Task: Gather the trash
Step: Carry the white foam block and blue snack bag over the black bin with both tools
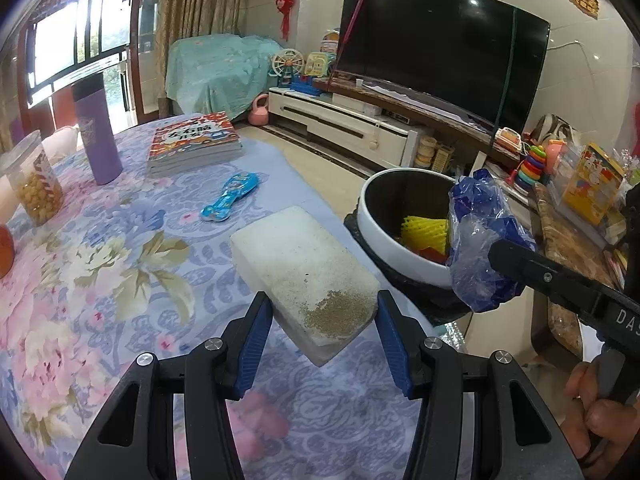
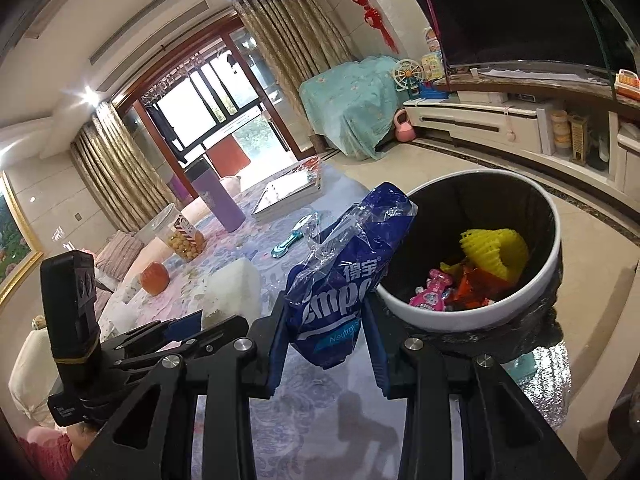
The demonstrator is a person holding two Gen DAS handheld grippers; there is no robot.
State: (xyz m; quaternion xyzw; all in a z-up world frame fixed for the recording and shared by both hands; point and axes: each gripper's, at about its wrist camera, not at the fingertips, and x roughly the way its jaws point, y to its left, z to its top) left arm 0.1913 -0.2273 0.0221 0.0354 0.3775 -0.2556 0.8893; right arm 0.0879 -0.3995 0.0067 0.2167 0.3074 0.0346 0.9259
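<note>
My left gripper (image 1: 325, 328) is shut on a white foam block (image 1: 304, 276) with brown grit on its near corner, held over the floral tablecloth (image 1: 100, 280). My right gripper (image 2: 326, 340) is shut on a crumpled blue plastic tissue wrapper (image 2: 344, 280), which also shows in the left wrist view (image 1: 480, 240), right beside the near rim of the white trash bin (image 2: 448, 320). The bin (image 1: 384, 240) stands off the table's right edge and holds yellow foam netting (image 2: 496, 252) and red and pink wrappers (image 2: 436, 292). The foam block also shows in the right wrist view (image 2: 236, 284).
On the table are a blue toy (image 1: 230, 196), a stack of books (image 1: 194, 144), a purple flask (image 1: 98, 140), a clear snack jar (image 1: 34, 184) and an orange object (image 2: 154, 276). A TV (image 1: 440, 48) on a cabinet with toys lines the far wall.
</note>
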